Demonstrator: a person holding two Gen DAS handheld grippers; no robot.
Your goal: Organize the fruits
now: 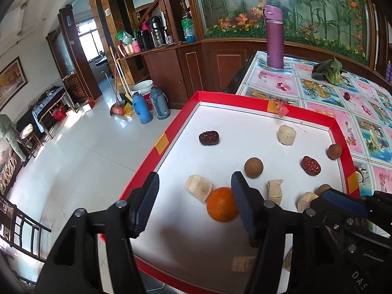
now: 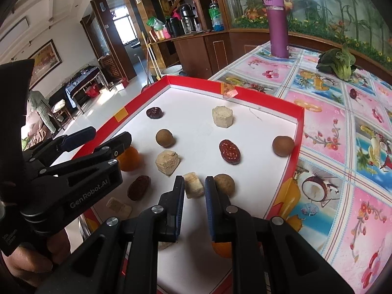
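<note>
Red-rimmed tray [image 1: 245, 103] with a flat white floor sat on the glossy fruit-print tabletop [image 2: 343, 147]. Left claw [image 1: 193, 203] was wide open, empty; smooth round orange [image 1: 221, 204] lay in the tray by its right pad. Right claw [image 2: 194, 193] was narrow, straddling a pale fibrous banana chunk [image 2: 193, 185], contact unclear. Wrinkled dark-red dates [image 2: 229, 151] and matte brown round fruits [image 2: 165, 137] lay scattered around it.

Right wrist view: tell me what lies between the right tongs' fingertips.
In the right wrist view, a pale banana chunk sits just ahead of the gap between the right tongs, apparently not yet clamped; white tray floor surrounds it.
</note>
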